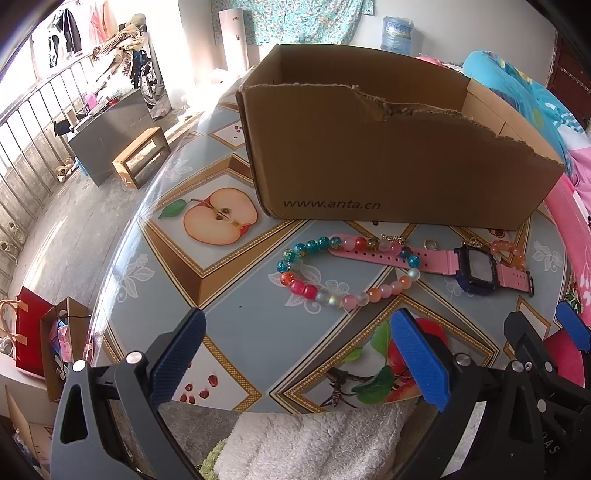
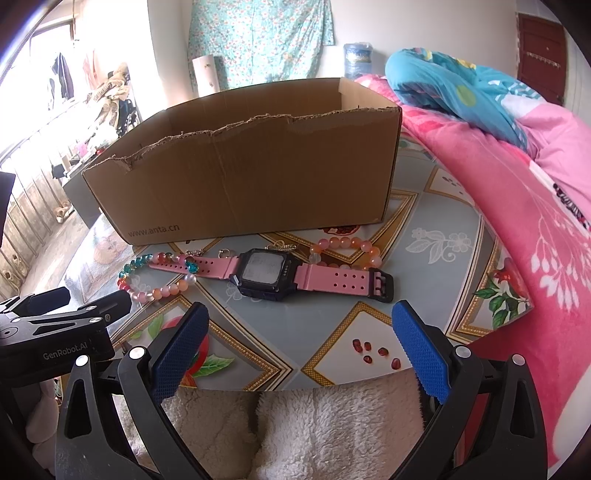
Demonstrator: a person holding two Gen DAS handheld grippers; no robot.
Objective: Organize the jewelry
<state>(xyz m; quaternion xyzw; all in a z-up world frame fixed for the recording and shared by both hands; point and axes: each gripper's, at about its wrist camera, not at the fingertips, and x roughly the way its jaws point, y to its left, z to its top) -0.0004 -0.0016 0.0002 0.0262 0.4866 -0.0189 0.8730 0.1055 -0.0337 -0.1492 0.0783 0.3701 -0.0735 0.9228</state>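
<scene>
Centrally on table [image 2: 436,206]: pink-strapped watch [image 2: 264,273] lying flat, colourful bead bracelet [image 1: 332,288] overlapping its strap end toward left edge, orange bead bracelet [image 2: 347,247] touching its far side, small metal clasp bits [image 2: 225,253] beside. Cardboard box [image 2: 251,177] just behind, torn rim, open top. Pink blanket [image 2: 535,229] draped over right edge. Left gripper [image 1: 297,350] and right gripper [image 2: 301,345] near front edge, both with jaws apart, empty, short of jewelry.

A lived-in home bedroom. Pink floral bedding [image 2: 517,206] lies beside the fruit-patterned counter [image 2: 436,236]. Clothes [image 1: 66,33] hang by a bright window, above a small wooden stool [image 1: 142,155].
</scene>
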